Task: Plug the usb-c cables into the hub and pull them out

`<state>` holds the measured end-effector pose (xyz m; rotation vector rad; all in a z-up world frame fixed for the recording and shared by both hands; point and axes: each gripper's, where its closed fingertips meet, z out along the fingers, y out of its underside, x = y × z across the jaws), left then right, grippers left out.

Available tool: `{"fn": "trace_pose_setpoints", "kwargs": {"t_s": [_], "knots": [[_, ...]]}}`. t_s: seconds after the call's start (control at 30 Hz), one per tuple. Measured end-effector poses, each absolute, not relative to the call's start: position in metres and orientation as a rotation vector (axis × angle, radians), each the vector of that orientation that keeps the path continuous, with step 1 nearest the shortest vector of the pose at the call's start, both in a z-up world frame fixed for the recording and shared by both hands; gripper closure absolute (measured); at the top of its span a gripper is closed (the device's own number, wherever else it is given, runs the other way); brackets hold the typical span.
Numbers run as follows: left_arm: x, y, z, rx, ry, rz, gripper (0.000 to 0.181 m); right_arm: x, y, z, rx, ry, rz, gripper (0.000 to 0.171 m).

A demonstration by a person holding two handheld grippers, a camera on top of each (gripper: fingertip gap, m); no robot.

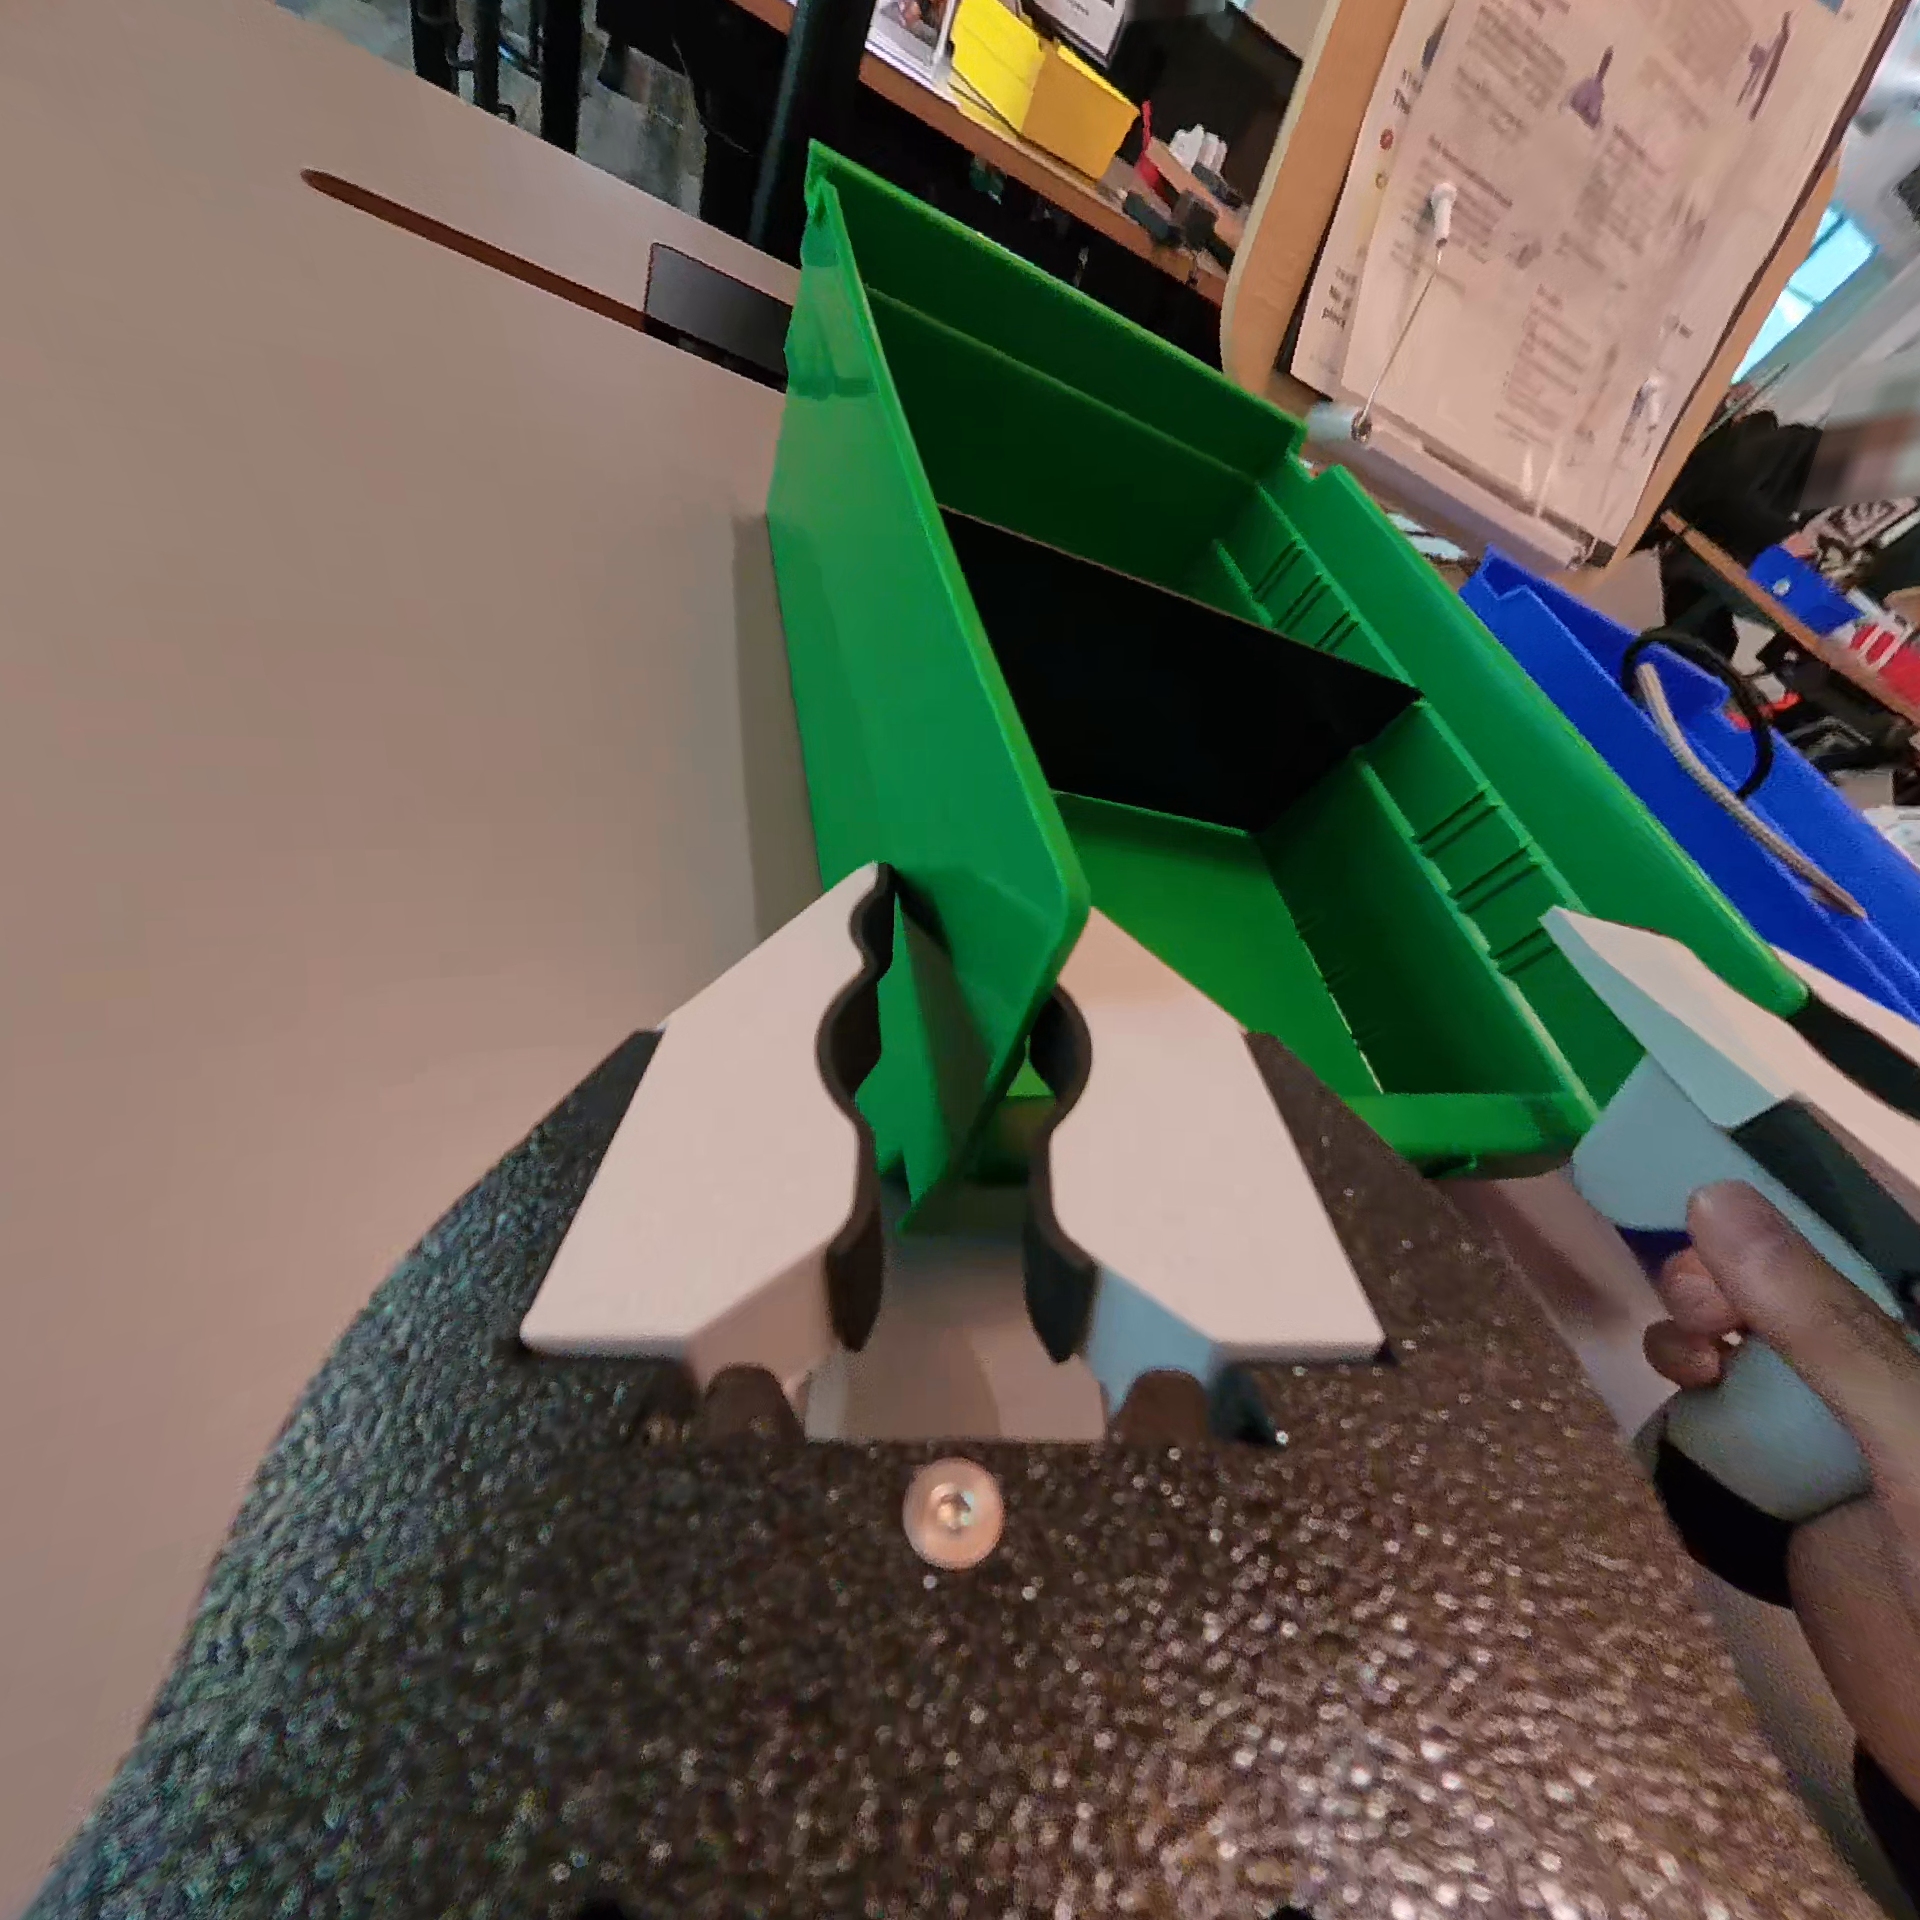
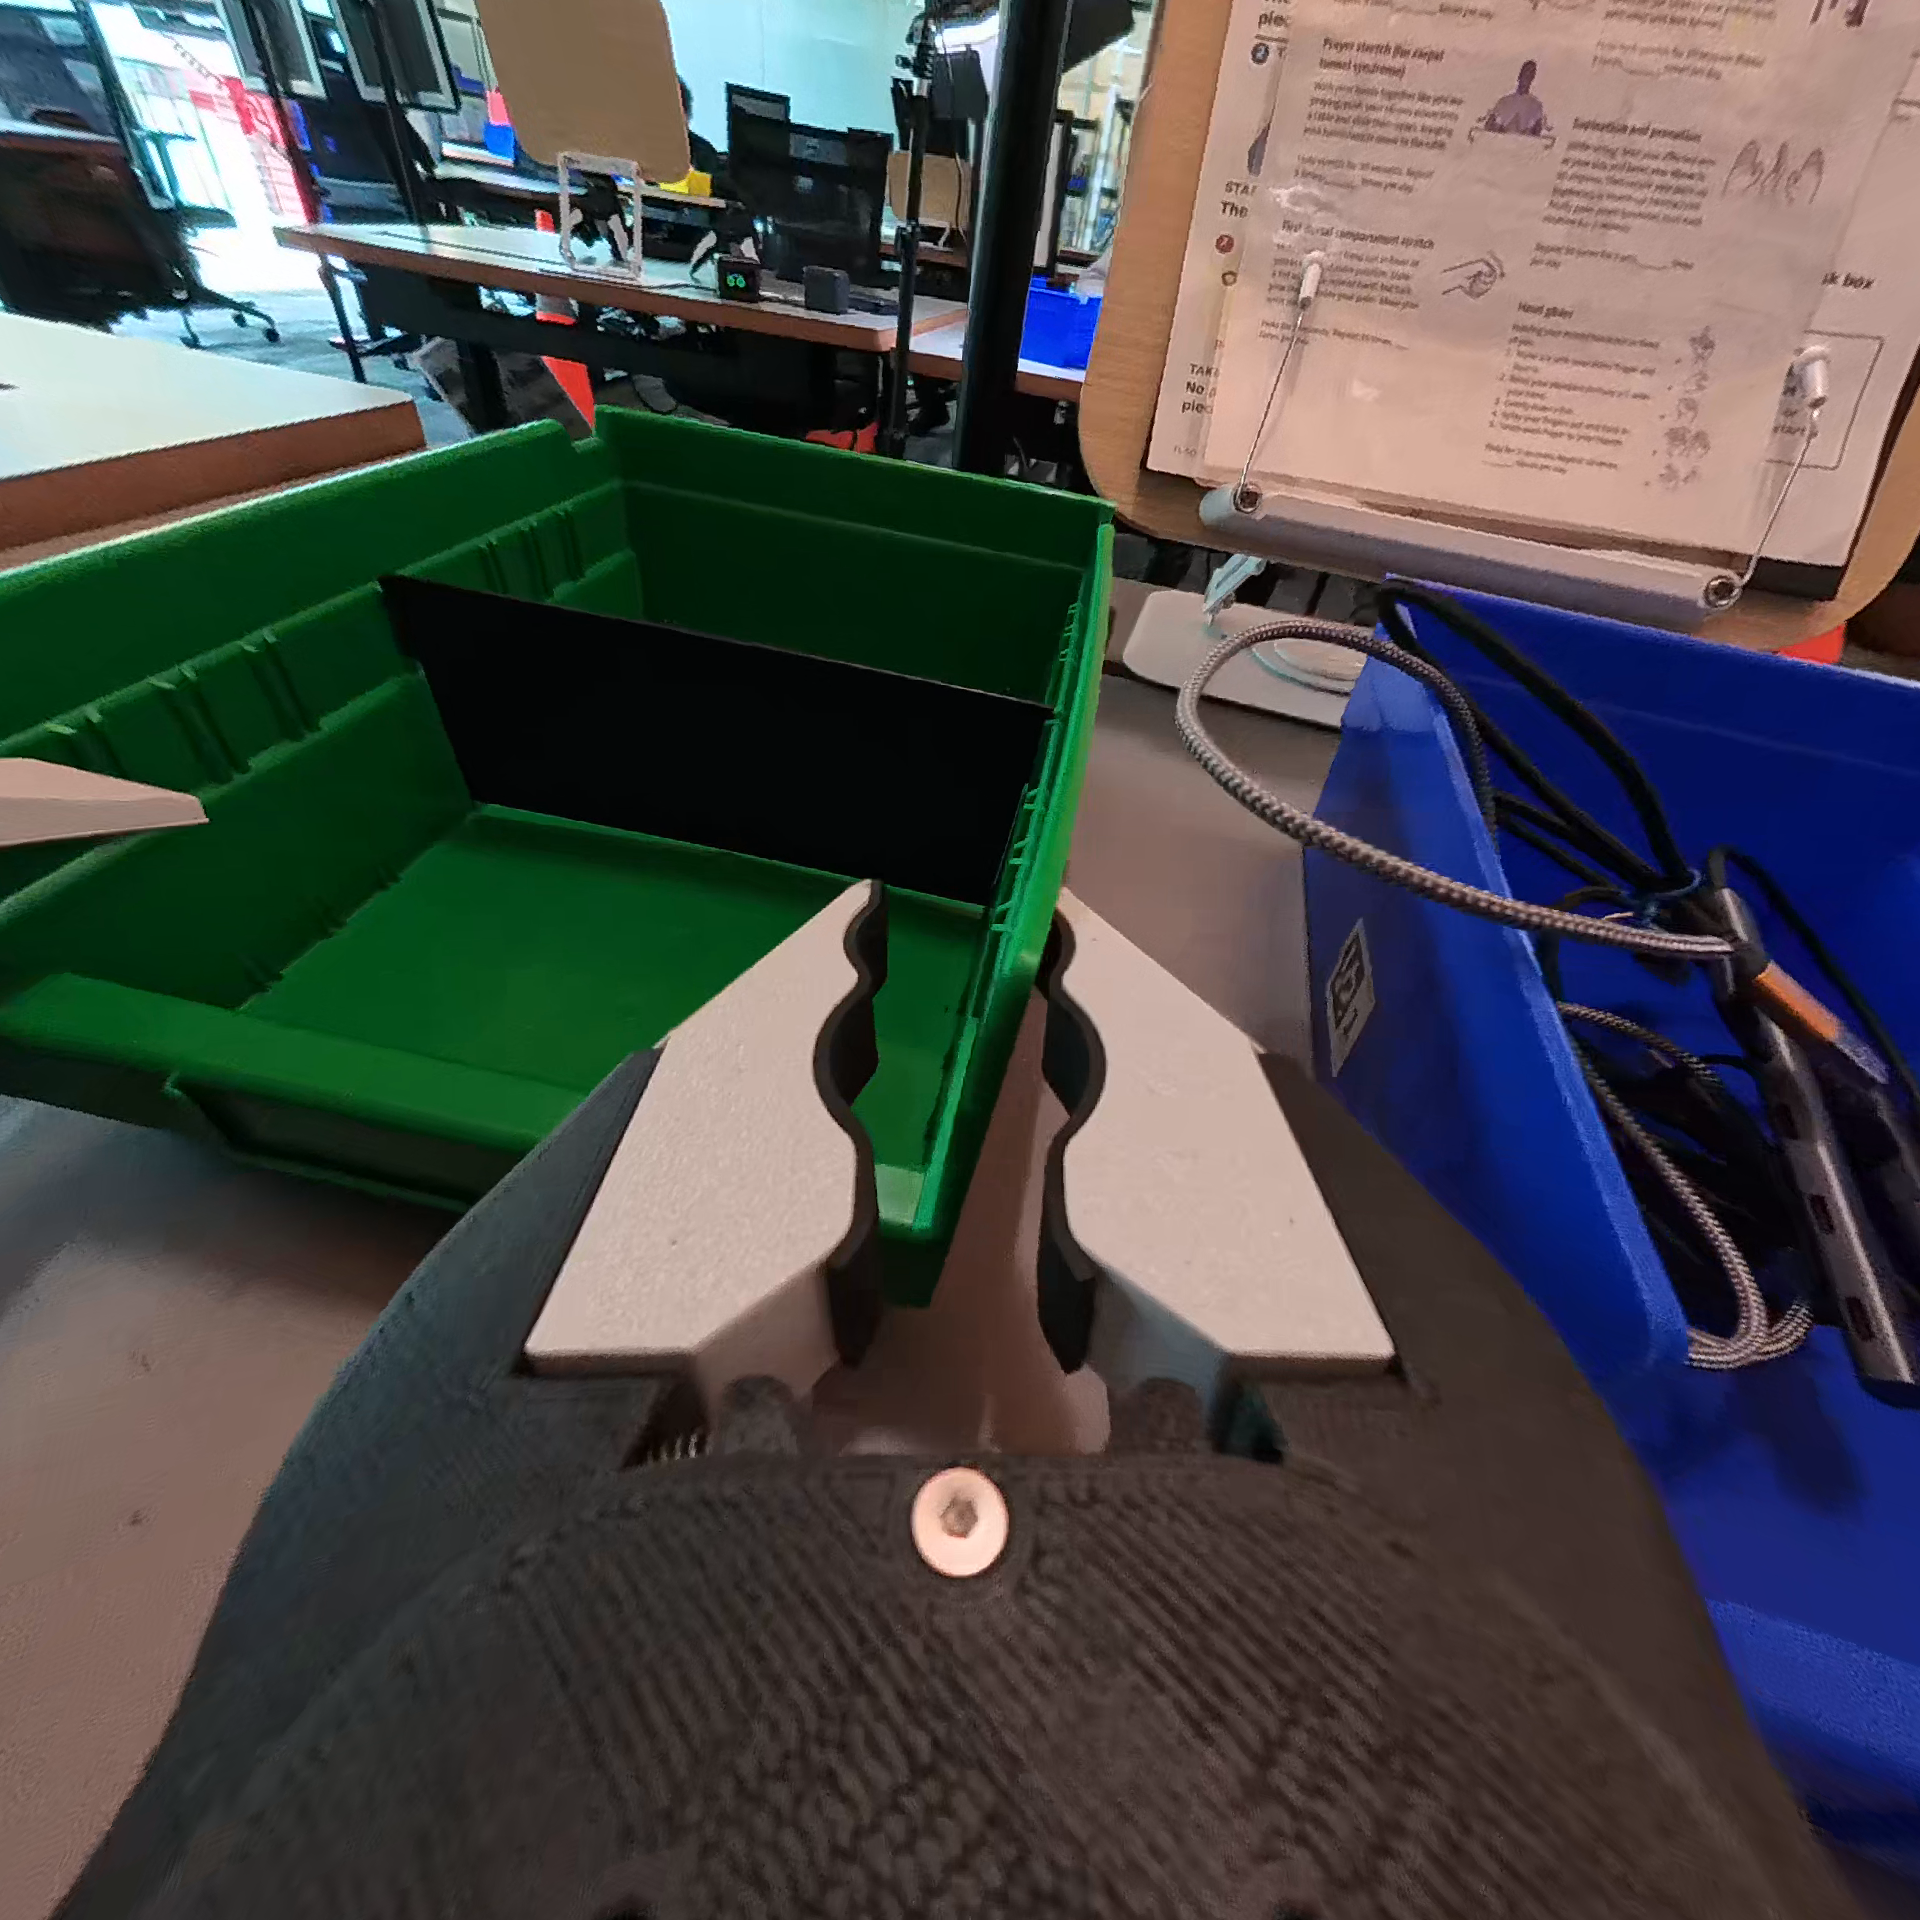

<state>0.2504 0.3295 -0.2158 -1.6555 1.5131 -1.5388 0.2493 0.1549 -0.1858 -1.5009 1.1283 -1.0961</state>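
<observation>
Both grippers, L (image 1: pixel 961 1049) & R (image 2: pixel 961 1049), wavy-padded fingers clamped on smooth green plastic bin (image 2: pixel 499 966) walls.

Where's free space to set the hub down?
Green bin near compartment: bare floor, bordered by the black divider and front wall. Beyond the divider looks bare too. Narrow table strip between green bin and blue bin. Blue bin is crowded: hub and tangled cables. Left tool and right tool straddle the green bin's walls.

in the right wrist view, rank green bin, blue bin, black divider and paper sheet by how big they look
1. green bin
2. blue bin, cropped and nearer, so unsure against green
3. paper sheet, cropped too
4. black divider
</observation>
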Motion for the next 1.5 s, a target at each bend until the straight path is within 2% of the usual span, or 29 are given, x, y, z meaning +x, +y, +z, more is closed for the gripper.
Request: {"fn": "trace_pose_setpoints", "kwargs": {"t_s": [0.03,0.13,0.23,0.63,0.87,1.0,1.07,1.1,1.2,1.3,1.4,1.5], "knots": [[0.251,0.33,-0.216,-1.657,1.504,-1.52,0.161,0.25,0.155,-0.186,-1.497,1.131,-1.077,0.145],[0.249,0.328,-0.216,-1.585,1.522,-1.374,0.163,0.25,0.157,-0.186,-1.492,1.12,-1.025,0.134],[0.249,0.325,-0.216,-1.541,1.541,-1.295,0.163,0.252,0.155,-0.186,-1.466,1.133,-0.987,0.131],[0.249,0.324,-0.216,-1.564,1.532,-1.32,0.168,0.246,0.165,-0.18,-1.415,1.06,-0.785,0.105],[0.249,0.32,-0.217,-1.544,1.555,-1.311,0.168,0.247,0.16,-0.179,-1.372,1.075,-0.741,0.104],[0.247,0.313,-0.217,-1.493,1.591,-1.265,0.169,0.252,0.147,-0.178,-1.327,1.127,-0.778,0.117],[0.246,0.314,-0.216,-1.487,1.576,-1.226,0.173,0.256,0.139,-0.177,-1.286,1.152,-0.788,0.137],[0.245,0.317,-0.216,-1.494,1.557,-1.206,0.175,0.257,0.133,-0.175,-1.256,1.166,-0.789,0.156],[0.239,0.323,-0.213,-1.505,1.509,-1.194,0.177,0.254,0.137,-0.169,-1.253,1.096,-0.771,0.16],[0.227,0.324,-0.2,-1.414,1.438,-1.176,0.178,0.245,0.136,-0.155,-1.258,1.022,-0.925,0.165],[0.206,0.324,-0.175,-1.328,1.264,-1.228,0.179,0.225,0.137,-0.114,-1.206,0.859,-1.065,0.167],[0.191,0.318,-0.128,-1.265,1.159,-1.289,0.18,0.206,0.128,-0.068,-1.165,0.787,-1.153,0.168]]}}
